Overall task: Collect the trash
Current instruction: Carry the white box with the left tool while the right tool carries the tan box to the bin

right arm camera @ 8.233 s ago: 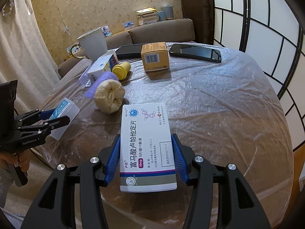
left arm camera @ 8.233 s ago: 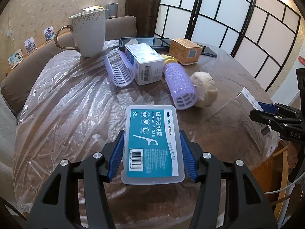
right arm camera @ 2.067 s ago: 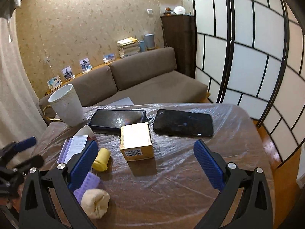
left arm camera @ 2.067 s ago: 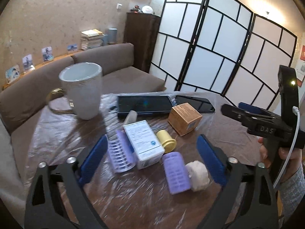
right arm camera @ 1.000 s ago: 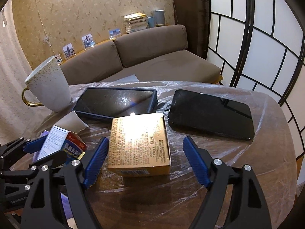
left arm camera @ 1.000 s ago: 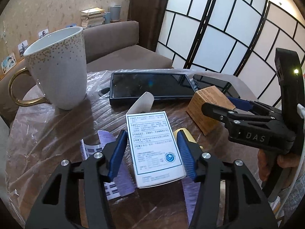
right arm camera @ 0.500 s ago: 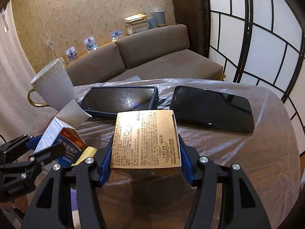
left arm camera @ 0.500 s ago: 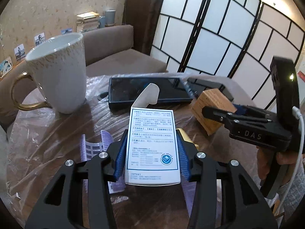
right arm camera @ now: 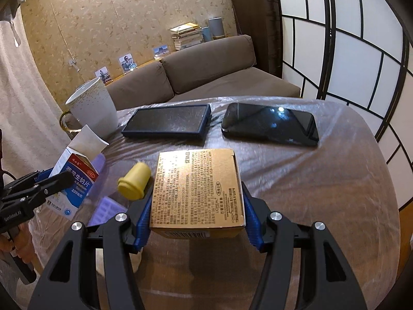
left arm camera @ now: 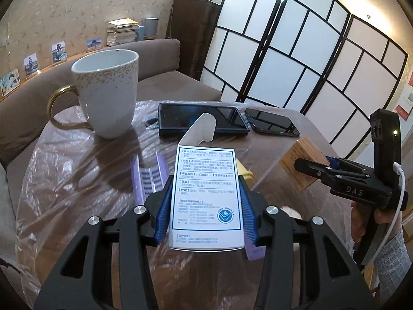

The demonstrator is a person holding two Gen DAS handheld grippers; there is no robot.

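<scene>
My left gripper (left arm camera: 205,208) is shut on a white medicine box (left arm camera: 206,196) with its end flap open, held above the table. The same box (right arm camera: 74,180) and the left gripper (right arm camera: 38,183) show at the left of the right wrist view. My right gripper (right arm camera: 196,211) is shut on a gold cardboard box (right arm camera: 197,188), lifted off the table. In the left wrist view the gold box (left arm camera: 299,165) sits in the right gripper (left arm camera: 309,166) at the right.
A plastic-covered round table (right arm camera: 322,193) holds a white mug (left arm camera: 105,90), a tablet (right arm camera: 167,122), a phone (right arm camera: 271,124), a yellow cap (right arm camera: 134,180) and purple hair rollers (left arm camera: 148,175). A brown sofa (right arm camera: 206,62) stands behind. A folding screen (left arm camera: 296,56) stands at the right.
Both grippers have closed on their boxes and lifted them off the table. Earlier they held a floss box and a flat medicine box, now gone from view.
</scene>
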